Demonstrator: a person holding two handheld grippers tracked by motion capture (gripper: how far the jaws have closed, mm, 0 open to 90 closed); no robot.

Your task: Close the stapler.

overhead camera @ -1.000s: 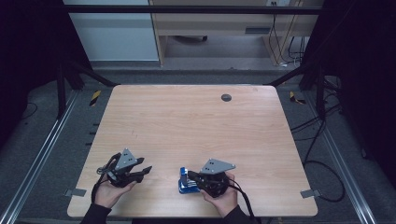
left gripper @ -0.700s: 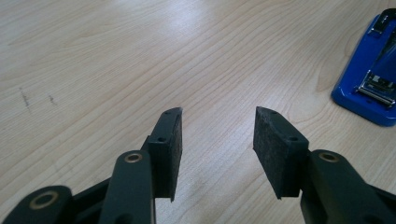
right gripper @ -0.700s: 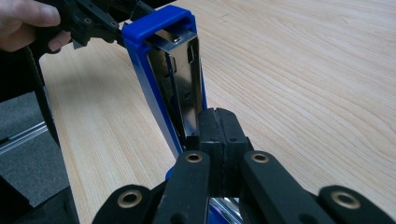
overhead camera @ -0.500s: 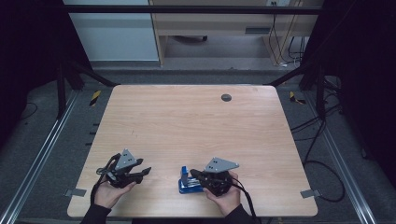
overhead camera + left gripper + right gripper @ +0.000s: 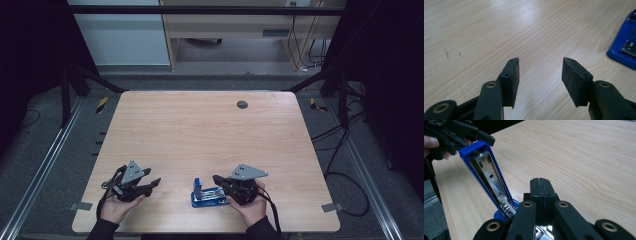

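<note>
Right claw [image 5: 541,181], clenched shut, rests over blue stapler [image 5: 207,194] lying hinged open near counter [image 5: 200,130] front edge; left claw [image 5: 540,75], jaws just widening, empty; stapler likely stiff, slick-plastic, best gripped across base.

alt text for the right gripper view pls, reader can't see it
The right tongs, jaws pressed shut, rise from the bottom of the frame above the base of a blue stapler, whose top arm is swung up and open, showing its metal staple channel. Behind lies a light wooden table; the left tongs, held in a hand, sit at the top left corner.
</note>
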